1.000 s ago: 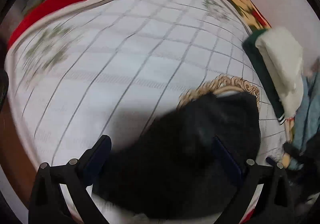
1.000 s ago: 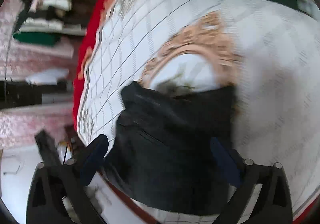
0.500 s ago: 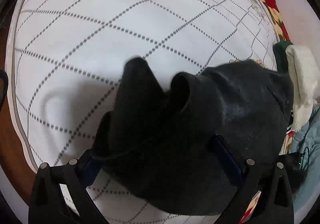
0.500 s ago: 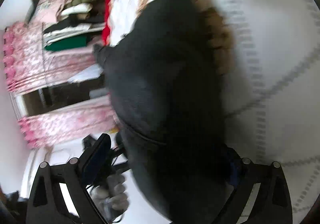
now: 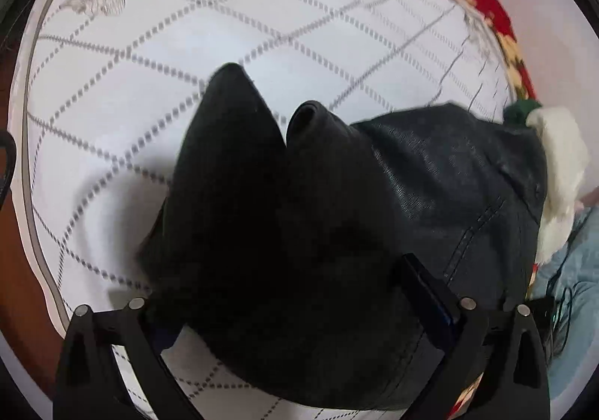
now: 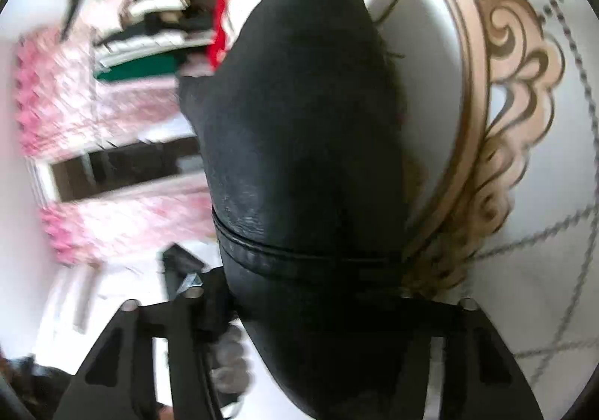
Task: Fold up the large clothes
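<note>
One black garment (image 5: 337, 233), no legible writing

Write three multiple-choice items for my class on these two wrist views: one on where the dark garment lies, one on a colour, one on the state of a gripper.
1. Where does the black garment lie?
A. on the white quilted cover
B. on a bare floor
C. on a hanger

2. What colour is the scroll ornament on the cover beside the garment?
A. blue
B. tan
C. green

3. What lies between the fingers of the left gripper?
A. nothing
B. a white towel
C. the black garment

Answers: 1 A, the dotted grid cover shows all round the garment. 2 B, the right wrist view shows tan curls. 3 C, dark cloth fills the gap between its closing jaws.
</note>
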Demonstrator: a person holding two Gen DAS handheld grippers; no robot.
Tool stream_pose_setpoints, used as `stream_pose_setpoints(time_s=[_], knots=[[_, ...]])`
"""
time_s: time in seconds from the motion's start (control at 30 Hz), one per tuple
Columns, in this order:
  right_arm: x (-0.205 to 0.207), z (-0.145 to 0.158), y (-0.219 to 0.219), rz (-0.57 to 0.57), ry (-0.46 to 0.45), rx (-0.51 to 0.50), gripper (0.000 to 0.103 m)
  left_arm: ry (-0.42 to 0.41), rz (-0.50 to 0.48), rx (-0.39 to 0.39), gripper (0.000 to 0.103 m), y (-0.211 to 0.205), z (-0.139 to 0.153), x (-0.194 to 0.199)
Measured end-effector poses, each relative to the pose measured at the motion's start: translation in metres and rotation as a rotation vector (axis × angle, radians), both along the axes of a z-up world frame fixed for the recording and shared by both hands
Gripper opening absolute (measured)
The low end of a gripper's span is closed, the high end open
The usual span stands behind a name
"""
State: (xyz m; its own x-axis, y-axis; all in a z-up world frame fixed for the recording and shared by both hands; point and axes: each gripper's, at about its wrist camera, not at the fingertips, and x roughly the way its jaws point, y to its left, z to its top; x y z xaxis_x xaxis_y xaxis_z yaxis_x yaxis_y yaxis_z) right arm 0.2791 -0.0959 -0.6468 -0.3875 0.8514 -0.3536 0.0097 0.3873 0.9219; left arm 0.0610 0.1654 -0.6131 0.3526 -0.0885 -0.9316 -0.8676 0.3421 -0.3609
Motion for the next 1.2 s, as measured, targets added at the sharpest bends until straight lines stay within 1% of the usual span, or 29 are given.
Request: stream_pose_setpoints(time_s=[0.03, 0.07, 0.13, 0.23, 0.33, 0.4, 0.43, 0.57, 0.67, 0.77, 0.8, 0.83, 0.93, 1.0, 1.03, 1.07, 1.13, 1.2], knots=[[-0.005, 0.002, 0.007, -0.001, -0.012, 0.002, 0.051, -0.002, 0.006, 0.019, 0.079, 0.002, 0.003, -0.001], [-0.009, 0.007, 0.008, -0.005, -0.022, 0.007, 0.049, -0.024, 0.008, 0.035, 0.069, 0.004, 0.007, -0.002], [-0.016, 0.015, 0.007, -0.027, -0.027, 0.013, 0.047, -0.04, 0.006, 0.043, 0.052, 0.008, 0.012, 0.001], [-0.023, 0.025, 0.005, -0.053, -0.025, 0.017, 0.045, -0.06, 0.0, 0.05, 0.043, 0.013, 0.022, -0.002], [-0.029, 0.032, 0.004, -0.076, -0.017, 0.029, 0.044, -0.083, -0.013, 0.055, 0.042, 0.019, 0.035, 0.0], [-0.031, 0.045, 0.003, -0.087, -0.023, 0.047, 0.043, -0.097, -0.023, 0.056, 0.042, 0.024, 0.045, -0.002], [-0.026, 0.047, 0.013, -0.097, -0.028, 0.051, 0.043, -0.108, -0.027, 0.055, 0.04, 0.026, 0.051, -0.007], [-0.02, 0.084, 0.015, -0.148, -0.065, 0.098, 0.043, -0.148, -0.077, 0.051, 0.039, 0.037, 0.071, 0.02], [-0.014, 0.109, 0.021, -0.171, -0.128, 0.077, 0.042, -0.161, -0.132, 0.049, 0.039, 0.041, 0.082, 0.038], [-0.006, 0.122, 0.028, -0.228, -0.13, 0.075, 0.041, -0.181, -0.19, 0.059, 0.038, 0.044, 0.098, 0.053], [-0.004, 0.127, 0.025, -0.258, -0.132, 0.082, 0.041, -0.192, -0.199, 0.058, 0.038, 0.045, 0.103, 0.059], [0.001, 0.126, 0.018, -0.275, -0.121, 0.099, 0.041, -0.207, -0.213, 0.056, 0.038, 0.047, 0.111, 0.067], [0.023, 0.143, 0.007, -0.317, -0.16, 0.106, 0.041, -0.25, -0.251, 0.063, 0.037, 0.05, 0.128, 0.09], [0.029, 0.153, 0.002, -0.317, -0.195, 0.08, 0.041, -0.276, -0.309, 0.099, 0.037, 0.046, 0.14, 0.114], [0.035, 0.153, 0.001, -0.3, -0.205, 0.056, 0.041, -0.274, -0.327, 0.108, 0.037, 0.045, 0.14, 0.122], [0.04, 0.147, -0.002, -0.297, -0.198, 0.029, 0.041, -0.254, -0.353, 0.115, 0.037, 0.042, 0.134, 0.133], [0.046, 0.12, -0.011, -0.29, -0.182, -0.033, 0.04, -0.208, -0.365, 0.092, 0.037, 0.038, 0.112, 0.144], [0.054, 0.08, -0.03, -0.316, -0.124, -0.02, 0.042, -0.149, -0.367, 0.062, 0.038, 0.033, 0.084, 0.148]])
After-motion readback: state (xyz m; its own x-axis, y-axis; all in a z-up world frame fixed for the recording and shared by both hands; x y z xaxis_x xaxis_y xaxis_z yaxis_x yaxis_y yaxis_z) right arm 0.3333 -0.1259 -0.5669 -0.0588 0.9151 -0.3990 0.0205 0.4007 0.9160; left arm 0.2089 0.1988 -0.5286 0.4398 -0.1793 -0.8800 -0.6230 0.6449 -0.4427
